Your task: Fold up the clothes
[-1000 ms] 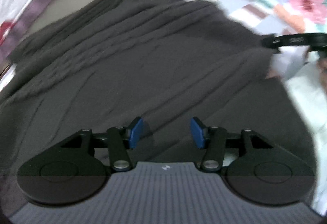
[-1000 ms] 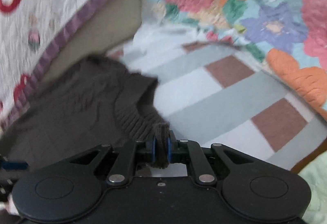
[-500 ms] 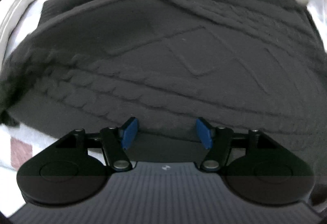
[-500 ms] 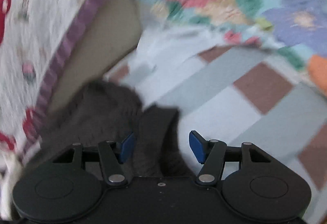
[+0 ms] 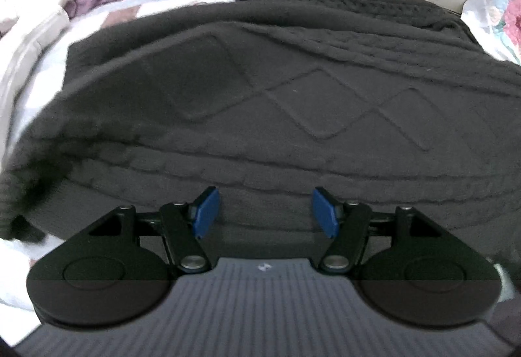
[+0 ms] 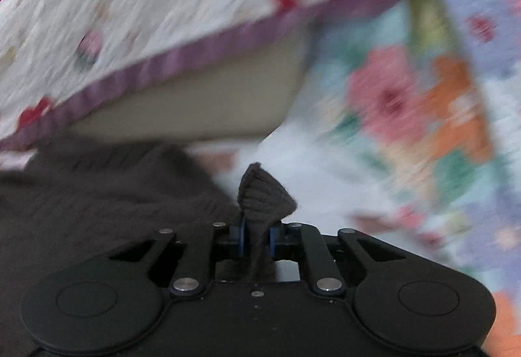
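Here the soft, heavy sweater (image 5: 293, 103) droops, best pinched at its ribbed edge, where the right gripper (image 6: 257, 238) has just closed while the left gripper (image 5: 263, 213) gapes empty at six o'clock.

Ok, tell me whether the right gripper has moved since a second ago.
Yes. The right gripper has swung toward the bear quilt, which now fills the top left of its view. Its jaws have just closed on a fold of the dark sweater.
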A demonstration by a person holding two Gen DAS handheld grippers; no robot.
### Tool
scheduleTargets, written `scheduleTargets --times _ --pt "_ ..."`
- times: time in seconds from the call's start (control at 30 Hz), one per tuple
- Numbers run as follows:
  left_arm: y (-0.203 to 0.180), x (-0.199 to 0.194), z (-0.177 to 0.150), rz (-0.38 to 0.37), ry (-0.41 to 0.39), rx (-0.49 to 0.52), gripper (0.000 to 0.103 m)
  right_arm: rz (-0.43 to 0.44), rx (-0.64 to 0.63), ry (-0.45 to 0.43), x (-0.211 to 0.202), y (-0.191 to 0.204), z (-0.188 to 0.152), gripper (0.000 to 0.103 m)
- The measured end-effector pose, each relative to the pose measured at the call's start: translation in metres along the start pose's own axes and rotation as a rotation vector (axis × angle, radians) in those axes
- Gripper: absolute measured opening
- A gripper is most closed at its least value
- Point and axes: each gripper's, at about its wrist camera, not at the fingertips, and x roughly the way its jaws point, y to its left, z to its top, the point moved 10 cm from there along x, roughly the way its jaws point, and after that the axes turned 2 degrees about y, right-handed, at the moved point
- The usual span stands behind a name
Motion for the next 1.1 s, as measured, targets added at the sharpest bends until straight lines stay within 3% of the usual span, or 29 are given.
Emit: scheduleTargets --times 0.07,0.17,0.23,0.3,0.37,0.47,0.57,0.7,0.77,0.83,0.97,1.03,1.1 --pt "0.007 0.0 0.0 0.016 0.008 0.001 0.063 -0.062 -0.018 0.038 0.012 -0.013 -0.009 0.012" --pt "0.013 -0.011 -0.006 0.0 0.031 -0.033 0.063 -0.027 -0.1 0.188 0.045 -0.002 -0.039 0.018" --pt "0.016 -0.028 -0.01 -0.056 0.012 -0.068 0.064 -0.088 -0.062 0.157 0.034 -0.003 -0.032 0.042" --pt "0.033 -0.039 -0.011 -0.079 -0.006 -0.128 0.064 -0.154 0.002 0.122 0.018 -0.004 -0.022 0.048" --pt "0.065 -0.047 -0.009 -0.032 -0.045 -0.209 0.064 -0.166 0.052 0.064 0.0 0.007 -0.007 0.048" --pt "0.116 -0.055 -0.01 0.06 -0.108 -0.346 0.073 0.033 -0.013 0.037 -0.025 0.068 0.007 0.048" --pt "0.151 -0.059 -0.024 0.034 -0.12 -0.539 0.075 0.335 -0.138 0.111 -0.047 0.157 0.005 0.048" --pt "0.176 -0.052 -0.036 -0.054 -0.072 -0.688 0.075 0.661 -0.443 0.187 -0.086 0.28 -0.029 0.047" --pt "0.193 -0.055 -0.036 0.044 -0.053 -0.68 0.075 0.764 -0.552 0.22 -0.101 0.329 -0.047 0.047" --pt "0.205 -0.062 -0.041 0.178 -0.063 -0.643 0.076 0.84 -0.638 0.235 -0.111 0.367 -0.062 0.046" --pt "0.208 -0.043 -0.057 0.023 0.013 -0.742 0.077 0.935 -0.69 0.263 -0.117 0.421 -0.09 0.027" --pt "0.21 -0.035 -0.065 -0.048 0.052 -0.793 0.077 0.915 -0.735 0.265 -0.113 0.44 -0.103 0.024" --pt "0.214 -0.023 -0.079 -0.025 0.085 -0.89 0.077 0.845 -0.878 0.203 -0.112 0.454 -0.118 0.024"
